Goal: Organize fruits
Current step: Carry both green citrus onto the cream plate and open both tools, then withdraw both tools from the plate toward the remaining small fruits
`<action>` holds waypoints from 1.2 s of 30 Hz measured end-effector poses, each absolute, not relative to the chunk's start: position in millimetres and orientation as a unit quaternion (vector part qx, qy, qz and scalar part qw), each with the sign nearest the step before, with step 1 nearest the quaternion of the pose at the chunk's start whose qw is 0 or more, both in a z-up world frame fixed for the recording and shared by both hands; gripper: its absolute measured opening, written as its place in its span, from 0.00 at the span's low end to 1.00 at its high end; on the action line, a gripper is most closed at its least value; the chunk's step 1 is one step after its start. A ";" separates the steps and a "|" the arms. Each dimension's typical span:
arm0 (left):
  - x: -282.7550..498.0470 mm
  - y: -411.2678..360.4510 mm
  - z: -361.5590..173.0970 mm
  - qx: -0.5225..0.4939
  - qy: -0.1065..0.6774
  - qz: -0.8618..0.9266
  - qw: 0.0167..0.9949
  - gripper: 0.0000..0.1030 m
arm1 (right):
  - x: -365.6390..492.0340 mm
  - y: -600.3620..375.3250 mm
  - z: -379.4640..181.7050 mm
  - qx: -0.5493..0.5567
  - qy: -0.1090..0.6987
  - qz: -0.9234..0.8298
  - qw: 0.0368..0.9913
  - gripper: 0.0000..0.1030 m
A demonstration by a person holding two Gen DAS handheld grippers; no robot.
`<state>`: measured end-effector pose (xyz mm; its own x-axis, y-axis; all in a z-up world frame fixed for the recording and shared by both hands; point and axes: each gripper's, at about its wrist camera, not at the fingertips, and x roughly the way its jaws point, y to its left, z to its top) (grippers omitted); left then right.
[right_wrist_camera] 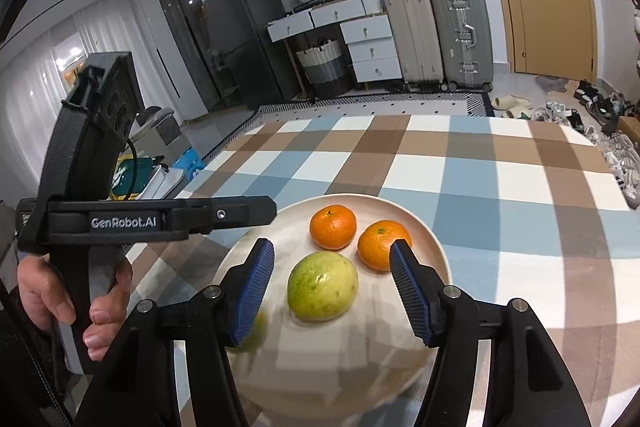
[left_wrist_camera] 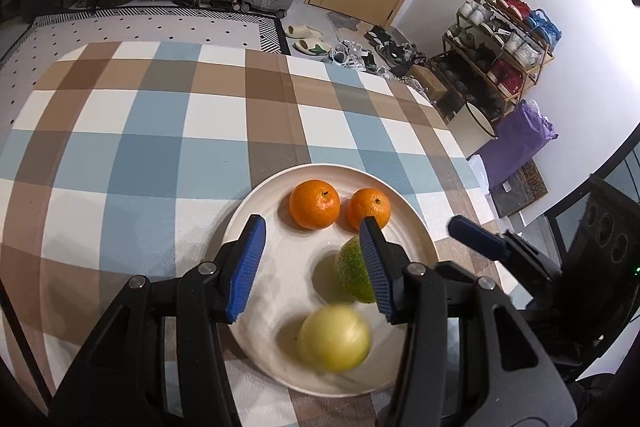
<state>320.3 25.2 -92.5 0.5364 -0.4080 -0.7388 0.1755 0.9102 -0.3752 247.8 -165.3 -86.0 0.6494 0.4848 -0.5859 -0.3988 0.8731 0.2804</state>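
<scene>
White and wide, the plate (left_wrist_camera: 240, 223) gathers all four fruits: two tangerines (right_wrist_camera: 333, 227) at the back, a green-yellow guava (right_wrist_camera: 322, 286) in front, a paler fruit (left_wrist_camera: 334, 338) blurred, likely rolling. Both grippers, left gripper (left_wrist_camera: 312, 263) and right gripper (right_wrist_camera: 334, 287), hover with jaws apart, gripping nothing.

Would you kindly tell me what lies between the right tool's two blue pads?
In the right wrist view, a yellow-green round fruit sits on the white plate between the right tool pads, untouched.
</scene>
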 end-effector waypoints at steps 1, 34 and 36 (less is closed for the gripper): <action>317.6 26.2 -91.1 -0.129 0.450 -0.167 0.868 0.44 | 244.4 -167.2 -84.1 0.064 0.338 0.242 0.907 0.61; 149.4 30.7 -46.9 -0.060 0.393 -0.128 0.909 0.81 | 126.2 -182.7 -43.7 0.076 0.278 0.232 0.929 0.86; 140.5 30.6 -47.5 -0.058 0.396 -0.126 0.908 0.81 | 118.7 -183.1 -44.0 0.076 0.277 0.230 0.930 0.89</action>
